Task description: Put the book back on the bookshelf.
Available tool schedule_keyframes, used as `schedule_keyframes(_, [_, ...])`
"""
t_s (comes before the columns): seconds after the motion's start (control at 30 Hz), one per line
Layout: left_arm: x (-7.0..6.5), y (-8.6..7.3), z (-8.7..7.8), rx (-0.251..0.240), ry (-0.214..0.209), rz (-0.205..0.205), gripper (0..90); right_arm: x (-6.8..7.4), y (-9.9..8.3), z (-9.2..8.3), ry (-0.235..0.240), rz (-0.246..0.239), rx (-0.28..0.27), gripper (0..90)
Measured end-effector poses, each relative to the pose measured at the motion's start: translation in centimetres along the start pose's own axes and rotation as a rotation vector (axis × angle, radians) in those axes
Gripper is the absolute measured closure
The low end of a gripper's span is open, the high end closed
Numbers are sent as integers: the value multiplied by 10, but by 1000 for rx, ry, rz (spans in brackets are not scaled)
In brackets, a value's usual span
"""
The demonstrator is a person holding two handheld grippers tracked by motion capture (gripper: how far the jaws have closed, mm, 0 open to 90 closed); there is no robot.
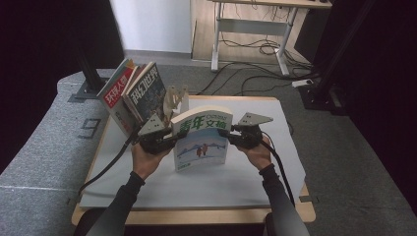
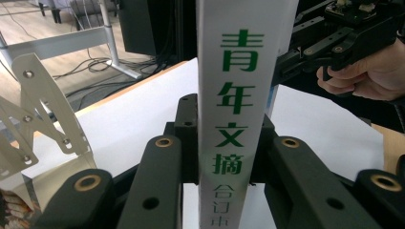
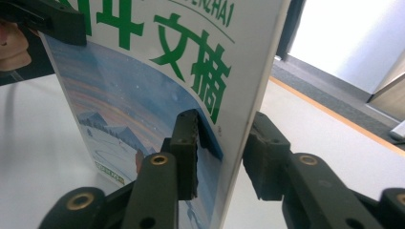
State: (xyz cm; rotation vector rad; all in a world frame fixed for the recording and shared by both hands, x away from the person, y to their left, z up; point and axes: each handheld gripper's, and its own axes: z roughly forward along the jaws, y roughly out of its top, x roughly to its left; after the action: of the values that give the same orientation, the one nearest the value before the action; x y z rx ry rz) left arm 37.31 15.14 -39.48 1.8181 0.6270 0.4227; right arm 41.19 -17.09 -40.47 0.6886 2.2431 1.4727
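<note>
You held the magazine (image 1: 202,140) upright with both tongs.
Left tongs (image 1: 169,138) clamped its spine, right tongs (image 1: 223,132) its fore-edge; the rack (image 1: 176,101) at 11 o'clock probably came next.

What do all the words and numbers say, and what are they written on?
"青年文摘": white book with green title and snowy cover picture, cover and spine.
"环球人物": red-and-white magazine in the stand.
"科幻世界": dark magazine beside it.
"9": grey floor.
Small print low on the spine: unreadable.
</note>
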Motion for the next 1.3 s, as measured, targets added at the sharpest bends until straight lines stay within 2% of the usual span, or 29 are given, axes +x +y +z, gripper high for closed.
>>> schedule_keyframes(0.2, [-1,2,-2,-4,-18,-4,738,-2,-1,-1,2,12,2,591])
schedule_keyframes(0.3, [-1,3,-3,-12,-26,-8,739,-5,-2,-4,-30,11,9,568])
schedule_keyframes(0.43, [-1,3,-6,-14,-10,-12,740,-10,-5,-10,-45,30,1,529])
schedule_keyframes(0.53, [4,1,-8,-19,2,-30,740,-12,-8,-12,-47,29,7,502])
schedule_keyframes(0.73, [10,-1,-14,-26,3,-62,740,-13,-21,-10,-51,28,49,460])
schedule_keyframes(0.93, [14,1,-17,-19,20,-79,740,-17,-36,-12,-61,73,74,419])
schedule_keyframes(1.03, [15,2,-18,-15,25,-87,740,-20,-44,-14,-73,92,101,391])
schedule_keyframes(1.3, [21,6,-22,9,36,-114,740,-27,-64,-20,-109,143,134,360])
